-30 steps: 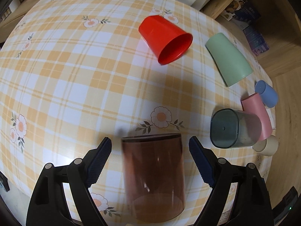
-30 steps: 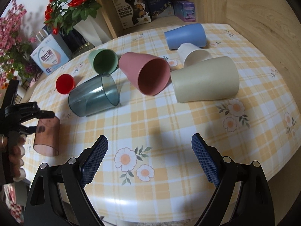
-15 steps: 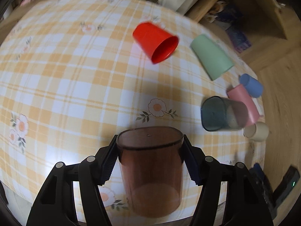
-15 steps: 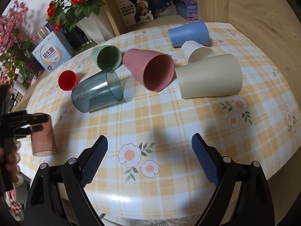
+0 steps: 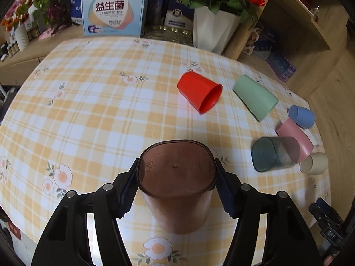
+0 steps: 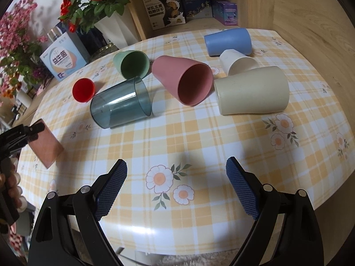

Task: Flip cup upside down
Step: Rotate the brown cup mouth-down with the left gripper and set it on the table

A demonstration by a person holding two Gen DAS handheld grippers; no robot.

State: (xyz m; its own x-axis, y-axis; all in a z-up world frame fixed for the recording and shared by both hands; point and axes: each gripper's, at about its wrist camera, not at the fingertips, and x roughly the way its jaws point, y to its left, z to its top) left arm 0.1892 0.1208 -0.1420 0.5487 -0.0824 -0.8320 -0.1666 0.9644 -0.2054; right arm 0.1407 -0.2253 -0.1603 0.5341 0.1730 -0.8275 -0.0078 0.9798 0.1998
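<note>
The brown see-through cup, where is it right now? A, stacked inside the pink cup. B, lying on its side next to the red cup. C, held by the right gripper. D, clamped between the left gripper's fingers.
D: the brown cup sits between the left gripper's fingers, base toward the camera, tilted above the tablecloth, while the right gripper is open and holds nothing.

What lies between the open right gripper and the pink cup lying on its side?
In the right wrist view, only bare checked tablecloth with printed flowers lies between the right gripper and the pink cup; no other cup sits in that stretch.
</note>
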